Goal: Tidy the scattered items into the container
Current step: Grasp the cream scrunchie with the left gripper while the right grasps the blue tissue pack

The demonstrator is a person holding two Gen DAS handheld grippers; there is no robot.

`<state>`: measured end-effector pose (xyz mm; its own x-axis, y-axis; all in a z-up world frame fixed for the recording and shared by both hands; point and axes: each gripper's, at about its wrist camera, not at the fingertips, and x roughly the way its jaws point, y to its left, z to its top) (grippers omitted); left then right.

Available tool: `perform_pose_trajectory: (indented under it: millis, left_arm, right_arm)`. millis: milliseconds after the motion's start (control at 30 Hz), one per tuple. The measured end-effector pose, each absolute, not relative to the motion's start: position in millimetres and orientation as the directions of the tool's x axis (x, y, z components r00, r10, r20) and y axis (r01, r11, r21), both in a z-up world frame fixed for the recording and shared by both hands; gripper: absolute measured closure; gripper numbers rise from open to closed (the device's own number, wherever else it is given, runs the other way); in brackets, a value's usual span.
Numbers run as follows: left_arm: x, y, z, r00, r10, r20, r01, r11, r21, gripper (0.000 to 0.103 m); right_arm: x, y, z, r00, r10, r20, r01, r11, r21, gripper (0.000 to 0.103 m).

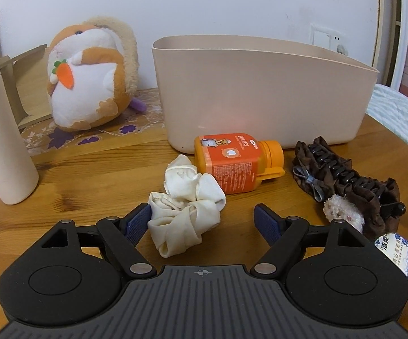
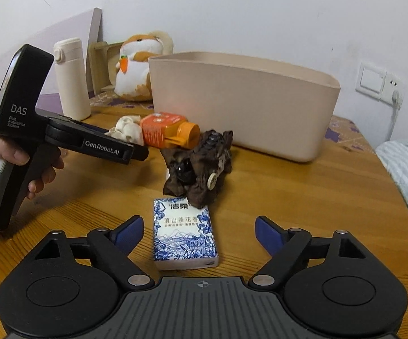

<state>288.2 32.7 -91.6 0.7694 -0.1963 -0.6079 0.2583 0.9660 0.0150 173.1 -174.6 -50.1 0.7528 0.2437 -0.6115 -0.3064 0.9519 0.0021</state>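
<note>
- As the cream-white knotted cloth bundle lies on the wooden worktop, just in front of the tall beige plastic container, the left hand-held gripper frames it with its jaws spread wide; the left blue pad touches or nearly touches the bundle's edge, while the right pad stands clear, and nothing is held.
- A good grasp likely means shifting slightly left so the bundle sits centred, then closing on its thick knotted middle rather than a loose fold, which could slip free on the lift over the container's high rim.
- The orange plastic bottle with an orange cap lies on its side just beyond the bundle, close against the container wall; a careless sweep could nudge it.
- The blue-and-white printed tissue packet lies flat between the wide-open jaws of the right hand-held gripper, touched by neither pad so far as can be seen.
- The dark brown ruffled fabric hair clip rests at the packet's far end, apparently overlapping it, so pulling the packet out may drag it.
- A cream cylindrical flask and an orange-and-white plush hamster stand to the left, apart from the scatter.
</note>
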Motion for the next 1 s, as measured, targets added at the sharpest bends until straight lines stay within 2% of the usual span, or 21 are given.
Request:
perform_pose_trajectory:
  millis: [167,267,400,567,633,800,1000]
  left_arm:
    - [293,32,-95,0.766,-0.189,-0.614,0.247,0.969,0.009,0.022]
    - [294,33,-97,0.768,-0.189,-0.612,0.241,0.971,0.003,0.027]
    - [295,35,-96,0.774,-0.182,-0.607,0.229,0.973,0.0,0.042]
    - [293,38,-94,0.775,-0.179,-0.606,0.226,0.974,0.002,0.053]
    - [291,38,-94,0.776,-0.184,-0.603,0.235,0.972,0.005,0.06]
    - [282,38,-93,0.784,-0.167,-0.598,0.222,0.975,0.018,0.07]
    - [269,31,-94,0.814,-0.077,-0.575,0.181,0.975,0.126,0.082]
  right_arm:
    - [178,-178,-55,0.736,0.244,-0.632,-0.298,0.954,0.021,0.025]
    - [179,-179,-57,0.73,0.245,-0.639,-0.297,0.954,0.026,0.03]
    - [181,-181,-58,0.727,0.243,-0.642,-0.291,0.956,0.033,0.035]
    - [180,-183,-58,0.728,0.239,-0.642,-0.288,0.957,0.03,0.052]
    - [180,-184,-57,0.728,0.235,-0.644,-0.285,0.958,0.027,0.055]
    - [177,-186,-56,0.727,0.231,-0.646,-0.281,0.959,0.026,0.058]
    - [174,-190,-56,0.73,0.228,-0.644,-0.27,0.962,0.034,0.058]
